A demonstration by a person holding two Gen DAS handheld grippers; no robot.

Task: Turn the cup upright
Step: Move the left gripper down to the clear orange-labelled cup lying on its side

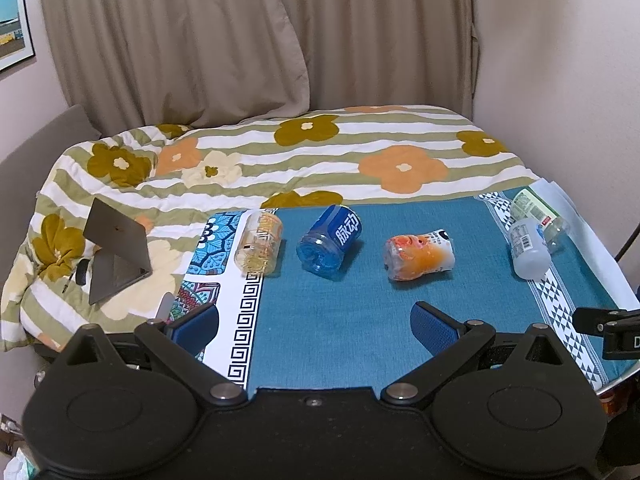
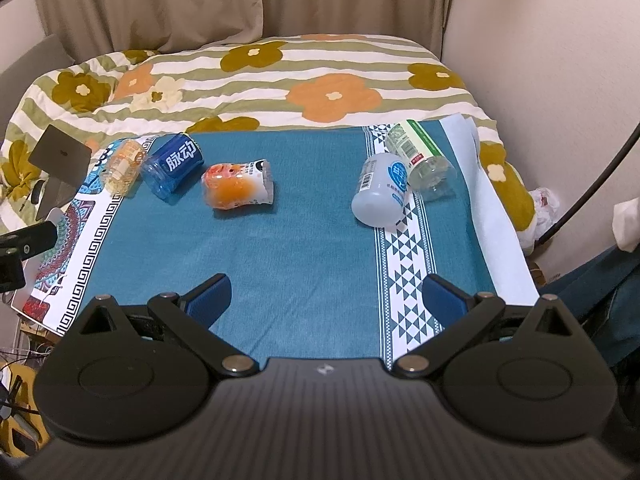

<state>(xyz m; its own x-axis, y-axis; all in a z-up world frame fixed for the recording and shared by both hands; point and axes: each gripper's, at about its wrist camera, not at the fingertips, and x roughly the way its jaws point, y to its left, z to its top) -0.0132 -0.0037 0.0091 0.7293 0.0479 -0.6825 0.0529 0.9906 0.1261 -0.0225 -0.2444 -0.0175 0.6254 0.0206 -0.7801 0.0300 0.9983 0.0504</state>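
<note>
left tool: fingers wide apart, empty, hovering over the near edge of the cloth
right tool: fingers wide apart too, holding nothing, well short of every cup
where: five cut-bottle cups lay on their sides on the blue cloth spread over the bench; three at the left, two at the far right
yellow cup: far left, on the patterned border, long axis running near to far, closed base towards the camera
blue cup: just right of it, base near and slightly left, mouth pointing far-right
orange cup: middle, long axis left to right, base at left
white cup: right border, base near, touching the green cup beside it
green cup axis: slanted, clear base near-right
handling: thin plastic, judged light, springy and slick; likely to roll on the cloth and dent under a hard squeeze
grip: across the mid-body, square to the long axis, with gentle closure, then swing the base down
</note>
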